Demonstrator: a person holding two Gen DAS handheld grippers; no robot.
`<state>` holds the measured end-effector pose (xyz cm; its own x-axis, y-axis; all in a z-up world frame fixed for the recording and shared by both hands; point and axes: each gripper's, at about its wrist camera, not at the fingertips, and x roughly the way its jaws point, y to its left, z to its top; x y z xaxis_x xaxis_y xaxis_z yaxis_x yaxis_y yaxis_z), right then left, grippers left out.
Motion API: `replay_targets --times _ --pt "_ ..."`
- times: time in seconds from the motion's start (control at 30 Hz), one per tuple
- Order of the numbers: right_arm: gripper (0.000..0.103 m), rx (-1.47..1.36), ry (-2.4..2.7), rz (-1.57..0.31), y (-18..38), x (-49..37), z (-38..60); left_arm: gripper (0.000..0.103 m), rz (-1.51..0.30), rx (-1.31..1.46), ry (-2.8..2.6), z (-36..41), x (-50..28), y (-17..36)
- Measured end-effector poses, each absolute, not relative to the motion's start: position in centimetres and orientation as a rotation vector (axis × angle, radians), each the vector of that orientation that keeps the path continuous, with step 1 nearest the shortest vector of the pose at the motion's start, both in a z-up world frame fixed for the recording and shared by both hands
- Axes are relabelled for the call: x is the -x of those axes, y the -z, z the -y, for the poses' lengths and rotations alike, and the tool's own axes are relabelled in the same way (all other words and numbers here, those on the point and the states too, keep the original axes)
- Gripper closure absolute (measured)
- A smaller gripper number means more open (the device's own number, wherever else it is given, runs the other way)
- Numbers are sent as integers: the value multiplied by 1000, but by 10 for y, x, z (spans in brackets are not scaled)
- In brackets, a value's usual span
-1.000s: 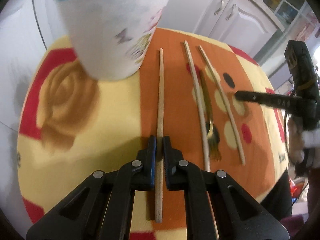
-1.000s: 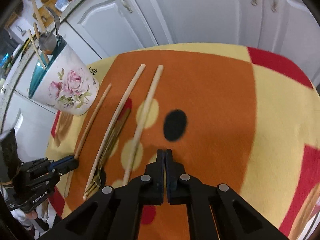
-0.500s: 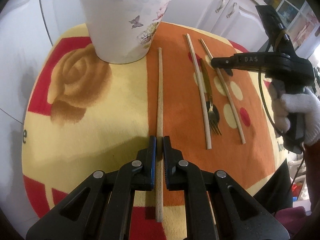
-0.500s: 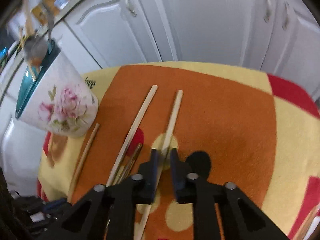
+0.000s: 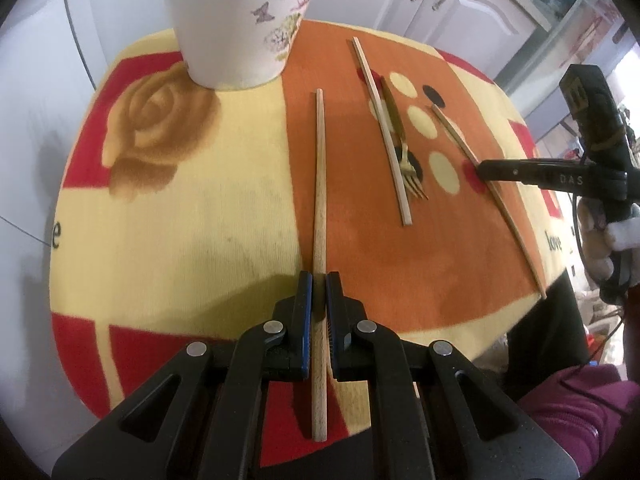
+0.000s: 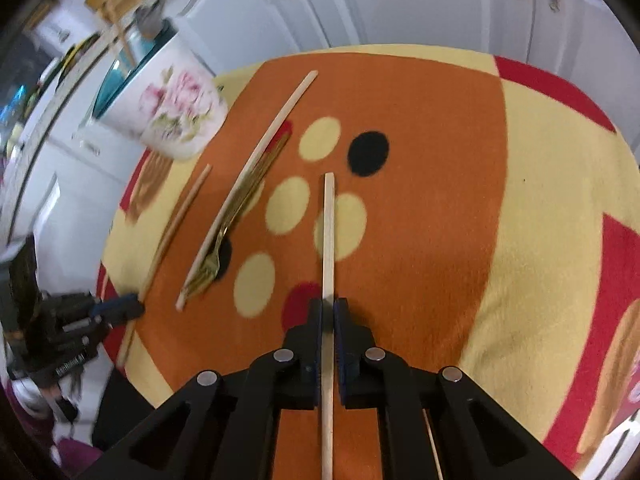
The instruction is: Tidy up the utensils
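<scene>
My left gripper [image 5: 319,280] is clamped on a round wooden chopstick [image 5: 320,184]. Jaws pinch it approx. a third up from its near end; stick runs straight away from me, far tip pointing toward the floral cup [image 5: 240,20]. Can't tell if it's lifted off the cloth or resting on it.

My right gripper [image 6: 328,306] is clamped on a 2nd, flat pale chopstick [image 6: 328,232]. In the right wrist view it runs fwd between the jaws, far tip ending near the black dot on the tablecloth [image 6: 440,140]; near end passes back under the tool. From the left wrist view that same stick [image 5: 460,136] lies diagonally at the right of the table w/ the right gripper [image 5: 482,171] closed across its middle; its near end hangs past the table edge.

Btwn the two held sticks: a 3rd chopstick [image 5: 380,120] and a gold fork [image 5: 402,148] lie side by side on the orange part of the cloth, touching or nearly so, fork tines toward me. Neither tool touches them.

Cup stands at the far left, well apart from both tools. Right wrist view shows its teal inside and some wooden utensils [image 6: 120,36] standing in it, blurred. White cabinet doors [image 6: 400,0] behind the table.
</scene>
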<state>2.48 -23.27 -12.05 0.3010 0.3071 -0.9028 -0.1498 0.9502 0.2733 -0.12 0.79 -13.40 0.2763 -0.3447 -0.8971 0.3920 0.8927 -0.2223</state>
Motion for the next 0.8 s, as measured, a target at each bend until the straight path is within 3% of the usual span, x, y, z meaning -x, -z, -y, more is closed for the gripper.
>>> replay_targets --times 0.07,0.13,0.27,0.33,0.6,0.73,0.8 --pt "71 -127 -292 -1204 116 -30 228 97 -1210 -19 495 -9 -4 133" --pt "71 -117 -289 -1187 112 -37 223 94 -1219 13 484 -9 -11 130" --pt "71 -70 -282 -1155 108 -53 215 76 -1171 55 453 -6 -25 118" --pt "71 -55 -259 -1149 110 -68 216 75 -1143 58 436 -2 -35 113" --pt "80 -78 -243 -1165 121 -79 219 72 -1116 -3 393 40 -85 119" --pt "97 -73 -258 -1166 121 -78 220 72 -1122 -87 360 56 -98 127" --pt "97 -65 -263 -1162 118 -77 221 77 -1101 -123 352 61 -100 129"
